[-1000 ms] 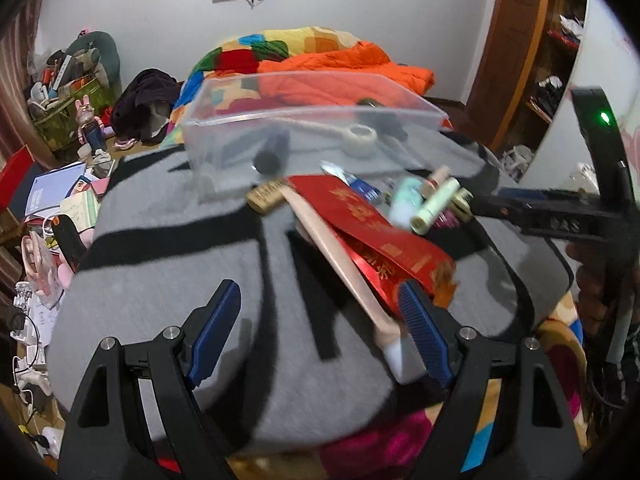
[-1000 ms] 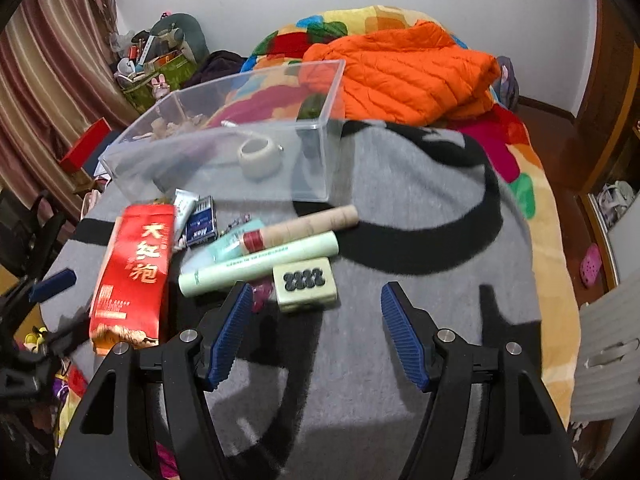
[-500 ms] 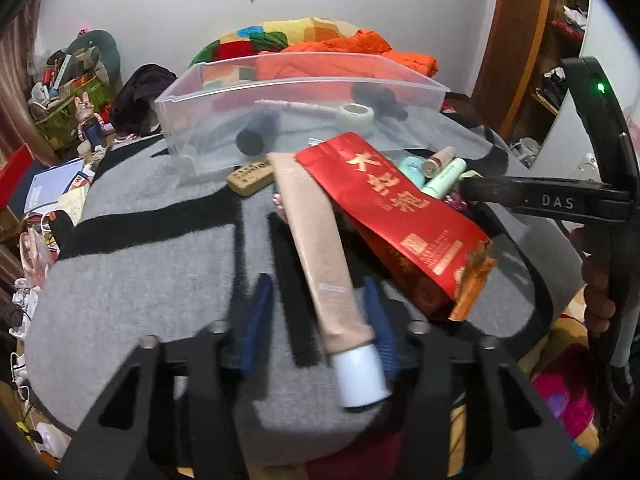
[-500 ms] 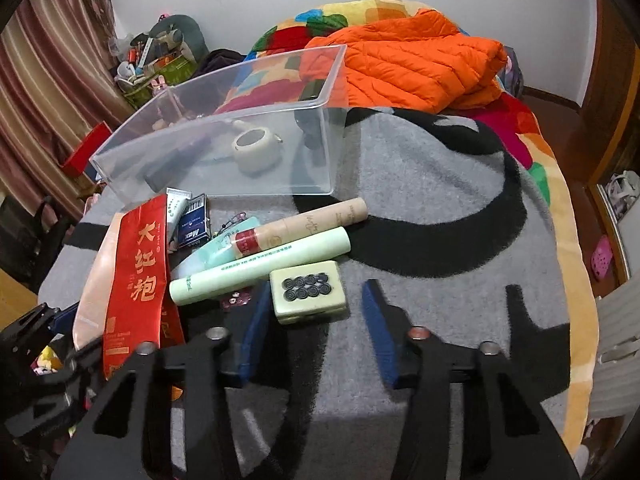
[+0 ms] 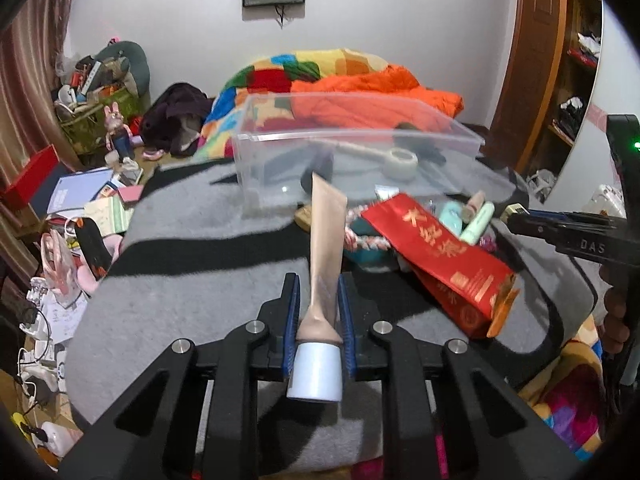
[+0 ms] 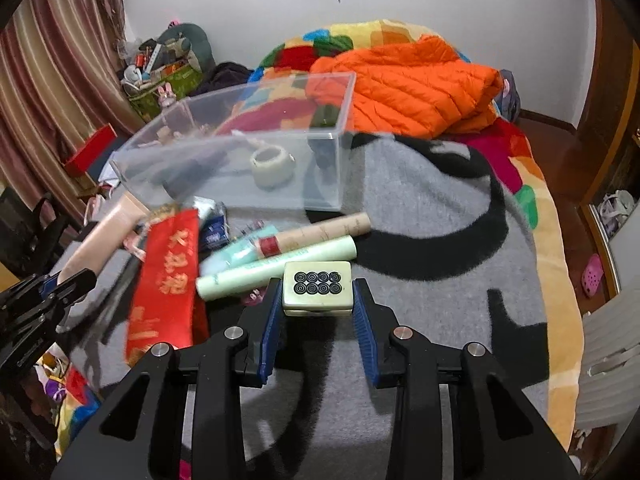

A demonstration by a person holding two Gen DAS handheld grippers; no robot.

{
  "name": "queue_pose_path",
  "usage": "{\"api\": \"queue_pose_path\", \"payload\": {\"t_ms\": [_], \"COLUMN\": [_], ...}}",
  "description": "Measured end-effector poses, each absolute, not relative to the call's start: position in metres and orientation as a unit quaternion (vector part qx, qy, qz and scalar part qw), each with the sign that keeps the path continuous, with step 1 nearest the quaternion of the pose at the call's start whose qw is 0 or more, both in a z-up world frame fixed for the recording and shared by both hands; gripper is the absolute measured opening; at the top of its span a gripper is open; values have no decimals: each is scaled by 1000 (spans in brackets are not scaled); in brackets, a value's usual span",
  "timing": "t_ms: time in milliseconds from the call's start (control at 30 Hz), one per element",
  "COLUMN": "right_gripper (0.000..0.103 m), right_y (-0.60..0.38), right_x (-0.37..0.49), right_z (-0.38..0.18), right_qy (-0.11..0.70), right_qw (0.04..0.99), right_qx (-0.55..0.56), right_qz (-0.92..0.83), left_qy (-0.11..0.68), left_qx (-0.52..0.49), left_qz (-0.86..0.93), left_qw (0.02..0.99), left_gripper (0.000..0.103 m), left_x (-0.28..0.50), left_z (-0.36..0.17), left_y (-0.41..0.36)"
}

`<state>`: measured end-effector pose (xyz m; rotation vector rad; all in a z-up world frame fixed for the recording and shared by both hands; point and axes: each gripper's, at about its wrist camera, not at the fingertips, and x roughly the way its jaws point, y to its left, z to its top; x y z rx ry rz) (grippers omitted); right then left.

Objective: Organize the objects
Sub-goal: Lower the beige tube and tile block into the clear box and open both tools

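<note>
My left gripper [image 5: 317, 285] is closing, its blue pads pressing the neck of a beige tube [image 5: 326, 232] with a white cap [image 5: 316, 372]; the tube sticks up off the blanket toward the clear bin [image 5: 360, 136]. My right gripper [image 6: 317, 296] is shut on a pale green mahjong tile [image 6: 317, 278] with black circles on top. Beside it lie a mint green tube [image 6: 276, 274], a brown tube [image 6: 324, 230] and a red packet [image 6: 168, 276]. The bin [image 6: 240, 148] stands behind them and holds a tape roll [image 6: 272, 164].
A grey blanket with black bands [image 5: 200, 280] covers the bed. An orange jacket [image 6: 412, 88] lies behind the bin. A braided pink rope [image 5: 360, 236] sits under the red packet [image 5: 436, 248]. Books and clutter [image 5: 80, 200] fill the floor at the left.
The left jaws closed around the beige tube and raised its far end off the blanket. The right jaws moved in on the mahjong tile and closed on it.
</note>
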<state>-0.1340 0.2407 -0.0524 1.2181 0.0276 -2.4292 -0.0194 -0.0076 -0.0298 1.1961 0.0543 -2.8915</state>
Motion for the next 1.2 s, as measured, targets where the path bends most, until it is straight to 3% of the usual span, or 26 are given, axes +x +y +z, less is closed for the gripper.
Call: {"api": "queue_pose_path", "payload": {"t_ms": [633,1200], "right_gripper": [31,31], "right_y": [223,189], "right_x": [-141,-195], "right_z": [6,10], "right_qy": [-14,-8], "right_qw": [237,227], "right_qx": [372,379], "right_qz": [-897,-897], "left_qy": [42,65], "left_qx": [312,349], "left_qz": [-949,-935], "left_qw": [-3,-16], "left_gripper": [19,19], "left_x": [-38,-127], "left_z": [24,20], "left_y": [-23,-47]}}
